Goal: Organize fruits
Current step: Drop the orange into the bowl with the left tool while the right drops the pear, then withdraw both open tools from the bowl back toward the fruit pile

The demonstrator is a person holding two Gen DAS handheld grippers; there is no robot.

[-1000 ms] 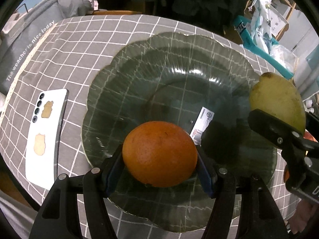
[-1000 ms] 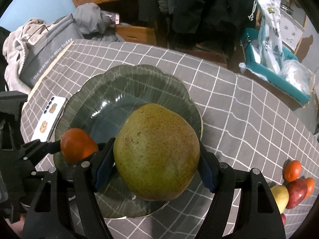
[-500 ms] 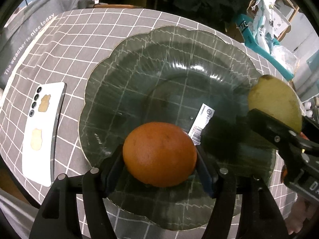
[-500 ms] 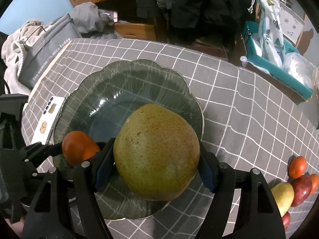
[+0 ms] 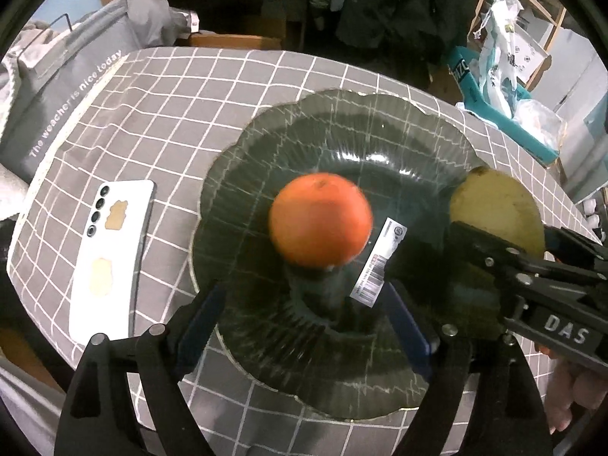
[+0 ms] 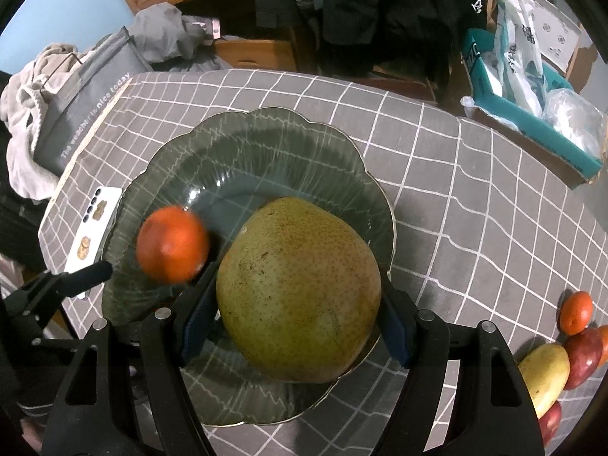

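We find the left gripper point(image 5: 304, 304) with its jaws opening and nothing between the pads; the orange point(image 5: 321, 220) sits blurred just ahead of its fingertips, over the middle of the glass plate point(image 5: 266, 144), and we judge it is being let go there. To do this release well, we would keep the left gripper steady until the orange settles, since a round fruit on a smooth plate may roll toward the rim, then lift clear without brushing it. The right gripper point(image 6: 292, 323) is clamped on the large pear point(image 6: 298, 288), both pads pressed to its sides, holding it above the near right part of the plate. We would set the pear down low and beside the orange, not onto it. Both grippers point steeply downward at the plate, side by side. Further fruit point(image 6: 570, 342) lies on the checked cloth point(image 6: 475, 209) well off to the right gripper's right; a phone point(image 5: 110, 258) lies left of the left gripper.
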